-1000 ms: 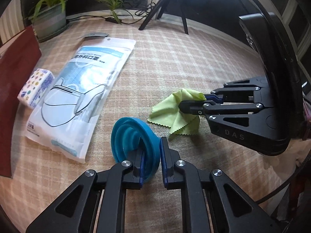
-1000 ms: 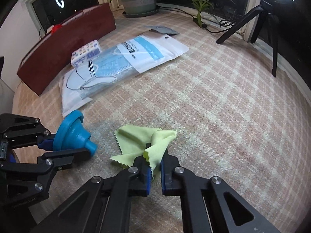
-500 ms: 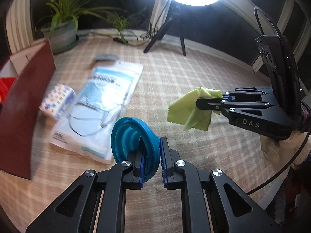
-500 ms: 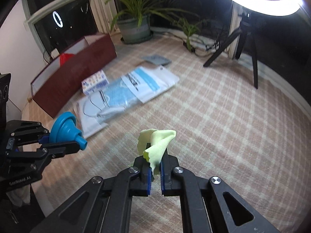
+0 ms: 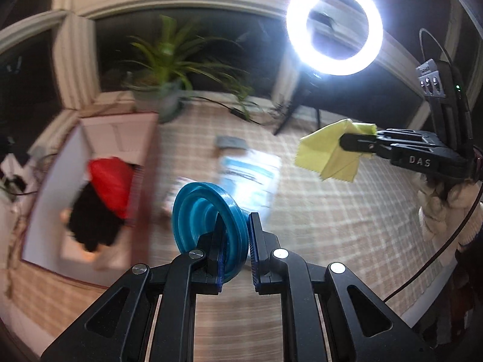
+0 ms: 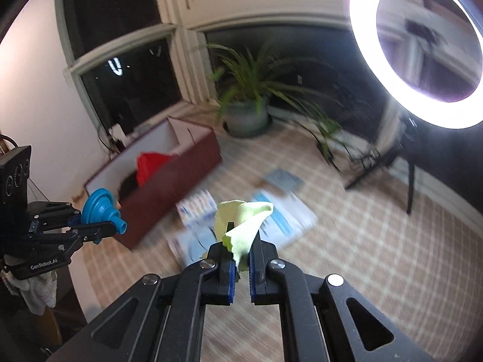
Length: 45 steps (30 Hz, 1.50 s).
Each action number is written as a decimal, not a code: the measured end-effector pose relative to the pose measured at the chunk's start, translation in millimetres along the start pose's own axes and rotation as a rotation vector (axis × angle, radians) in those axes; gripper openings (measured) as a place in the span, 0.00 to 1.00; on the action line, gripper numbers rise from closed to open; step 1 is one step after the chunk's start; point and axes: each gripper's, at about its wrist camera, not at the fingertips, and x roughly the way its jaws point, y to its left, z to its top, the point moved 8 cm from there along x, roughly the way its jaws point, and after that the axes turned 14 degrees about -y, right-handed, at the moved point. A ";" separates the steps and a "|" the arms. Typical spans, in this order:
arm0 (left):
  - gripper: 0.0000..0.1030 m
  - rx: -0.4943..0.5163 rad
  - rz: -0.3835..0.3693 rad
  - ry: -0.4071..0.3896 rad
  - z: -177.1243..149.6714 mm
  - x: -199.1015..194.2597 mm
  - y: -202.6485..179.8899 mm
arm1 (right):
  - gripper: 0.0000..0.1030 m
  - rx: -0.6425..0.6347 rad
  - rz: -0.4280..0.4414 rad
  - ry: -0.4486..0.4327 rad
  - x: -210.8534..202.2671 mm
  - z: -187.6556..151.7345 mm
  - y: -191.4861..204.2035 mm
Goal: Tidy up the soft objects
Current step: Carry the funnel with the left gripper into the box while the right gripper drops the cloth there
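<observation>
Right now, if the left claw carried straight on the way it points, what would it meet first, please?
Probably the blurred mask packet on the checked cloth, just beyond the blue funnel that the left claw grips; nothing else seems to intervene, though depth is uncertain.

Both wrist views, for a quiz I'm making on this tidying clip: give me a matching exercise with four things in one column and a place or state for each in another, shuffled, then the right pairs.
Things:
1. blue funnel
2. yellow cloth
3. red item
4. face mask pack

Places or states:
A. lying flat on the checked mat
B. inside the brown box
C. clamped in the left gripper, off the mat
D. pinched in the right gripper, hanging in folds

Pairs: 1-C, 2-D, 3-B, 4-A
</observation>
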 end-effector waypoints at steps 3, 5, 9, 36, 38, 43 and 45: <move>0.12 -0.007 0.046 -0.012 11.2 -8.6 35.4 | 0.06 -0.029 0.019 -0.019 16.3 22.9 22.4; 0.12 -0.016 0.073 -0.003 16.2 -9.7 60.3 | 0.06 -0.049 0.035 -0.029 31.8 40.4 40.5; 0.12 -0.042 0.119 0.031 26.6 -1.8 107.2 | 0.06 -0.069 0.078 -0.031 65.6 68.1 77.8; 0.26 -0.141 0.187 0.236 39.1 119.3 222.8 | 0.20 -0.154 0.141 0.188 255.7 62.9 140.4; 0.40 -0.146 0.187 0.230 40.0 118.9 224.1 | 0.37 -0.142 0.134 0.179 255.2 65.1 137.7; 0.45 -0.142 0.200 0.205 46.2 109.4 225.0 | 0.50 -0.127 0.133 0.157 247.1 72.7 135.1; 0.45 -0.142 0.204 0.197 48.7 105.7 225.5 | 0.53 -0.124 0.128 0.146 241.9 75.4 133.7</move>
